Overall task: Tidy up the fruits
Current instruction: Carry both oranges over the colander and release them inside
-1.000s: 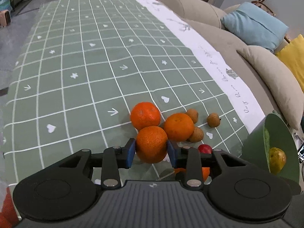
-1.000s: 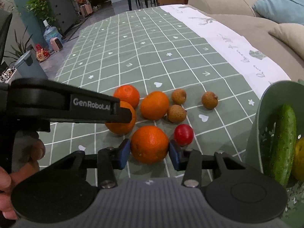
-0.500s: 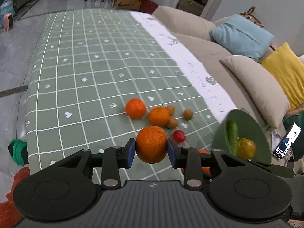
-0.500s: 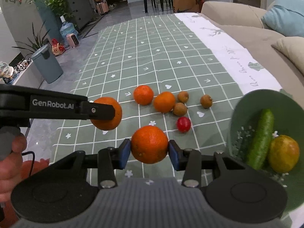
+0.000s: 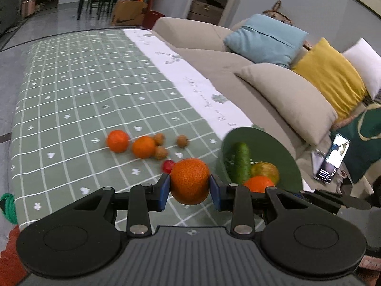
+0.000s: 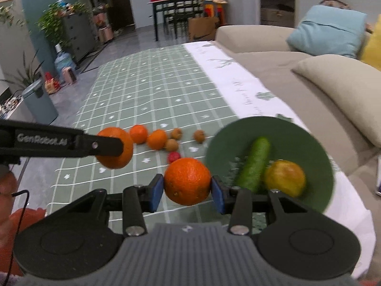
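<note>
Each gripper, left gripper and right gripper, has its jaws clenched on a round orange, centred between them, above the counter.

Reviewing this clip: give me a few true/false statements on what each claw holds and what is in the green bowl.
1. The left claw grips an orange. True.
2. The right claw is empty. False: it grips another orange.
3. The green bowl holds a cucumber. True.
4. All small fruits are already in the bowl. False: two oranges, brown fruits and a red fruit lie on the cloth.
</note>
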Demonstrator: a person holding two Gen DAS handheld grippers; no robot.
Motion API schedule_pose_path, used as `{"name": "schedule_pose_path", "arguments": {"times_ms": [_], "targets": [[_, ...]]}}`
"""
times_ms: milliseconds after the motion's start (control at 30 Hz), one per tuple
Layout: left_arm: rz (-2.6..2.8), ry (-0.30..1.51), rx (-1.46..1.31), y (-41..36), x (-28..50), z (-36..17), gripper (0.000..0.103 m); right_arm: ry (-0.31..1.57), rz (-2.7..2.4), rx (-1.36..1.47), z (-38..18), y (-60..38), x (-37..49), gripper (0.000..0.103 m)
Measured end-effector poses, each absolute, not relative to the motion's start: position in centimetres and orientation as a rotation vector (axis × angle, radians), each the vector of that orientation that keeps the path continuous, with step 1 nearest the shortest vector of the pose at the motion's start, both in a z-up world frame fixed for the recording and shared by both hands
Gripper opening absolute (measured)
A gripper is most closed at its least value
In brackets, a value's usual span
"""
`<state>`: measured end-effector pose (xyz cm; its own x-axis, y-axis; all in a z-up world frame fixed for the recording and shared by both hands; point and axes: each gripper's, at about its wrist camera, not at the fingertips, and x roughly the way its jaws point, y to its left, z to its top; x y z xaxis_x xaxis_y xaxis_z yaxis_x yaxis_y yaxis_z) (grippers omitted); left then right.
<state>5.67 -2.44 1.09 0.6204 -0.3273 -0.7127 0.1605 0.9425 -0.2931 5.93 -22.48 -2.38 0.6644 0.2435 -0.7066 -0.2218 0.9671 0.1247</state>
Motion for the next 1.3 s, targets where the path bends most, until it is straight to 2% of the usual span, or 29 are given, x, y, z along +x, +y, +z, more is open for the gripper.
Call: {"name": "schedule_pose_path", "arguments": {"times_ms": [300, 567, 1300], "targets": [[-0.39, 0.886, -0.14, -7.7, 7.5, 0.7, 0.04, 0.81, 0.142, 0.028, -2.4, -26.7, 6.5, 0.04], [-0.428, 0.957, -0.054, -11.5, 10.6, -1.3, 0.04, 0.913, 0.138, -0.01, -4.2, -28.2, 8.9, 0.04], [-0.423, 1.081, 0.113, -15.2, 14.4, -4.9, 0.041, 1.08, 0.141, -0.055, -8.8, -28.3, 11.7, 0.041]]}}
